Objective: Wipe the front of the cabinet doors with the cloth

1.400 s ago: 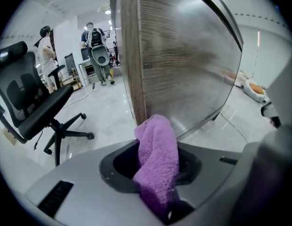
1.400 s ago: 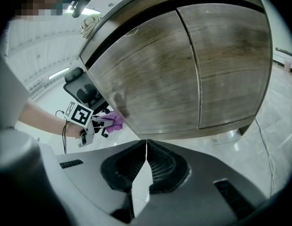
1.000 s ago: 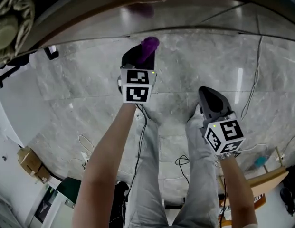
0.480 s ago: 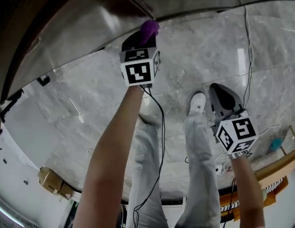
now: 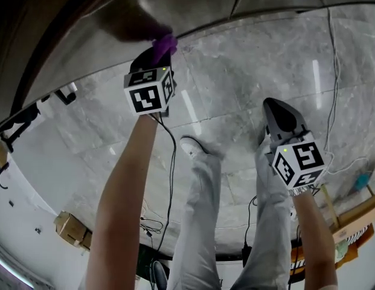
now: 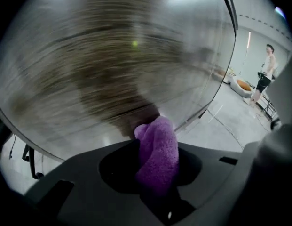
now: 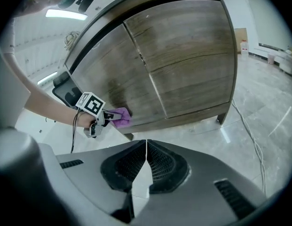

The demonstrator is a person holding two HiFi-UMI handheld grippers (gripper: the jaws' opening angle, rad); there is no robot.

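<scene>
A purple cloth (image 5: 165, 43) is clamped in my left gripper (image 5: 158, 50) and pressed against the low part of the wooden cabinet door (image 5: 72, 35). In the left gripper view the cloth (image 6: 157, 149) bulges out between the jaws of that gripper (image 6: 155, 173), right at the blurred door (image 6: 113, 55). The right gripper view shows both cabinet doors (image 7: 183, 65) from the side, with the cloth (image 7: 121, 117) and left gripper (image 7: 106, 117) at the left door's bottom edge. My right gripper (image 5: 273, 106) hangs over the floor, shut and holding nothing (image 7: 146, 147).
The cabinet stands on short legs (image 7: 222, 118) over a grey marble floor. Cables (image 7: 249, 131) trail across the floor at the right. A cardboard box (image 5: 69, 228) lies behind me at the left. My shoe (image 5: 193, 147) is near the cabinet. A person (image 6: 265, 74) stands far off.
My left gripper has slid the cloth leftward and lower along the door. The right gripper has sunk a little and stays shut.
</scene>
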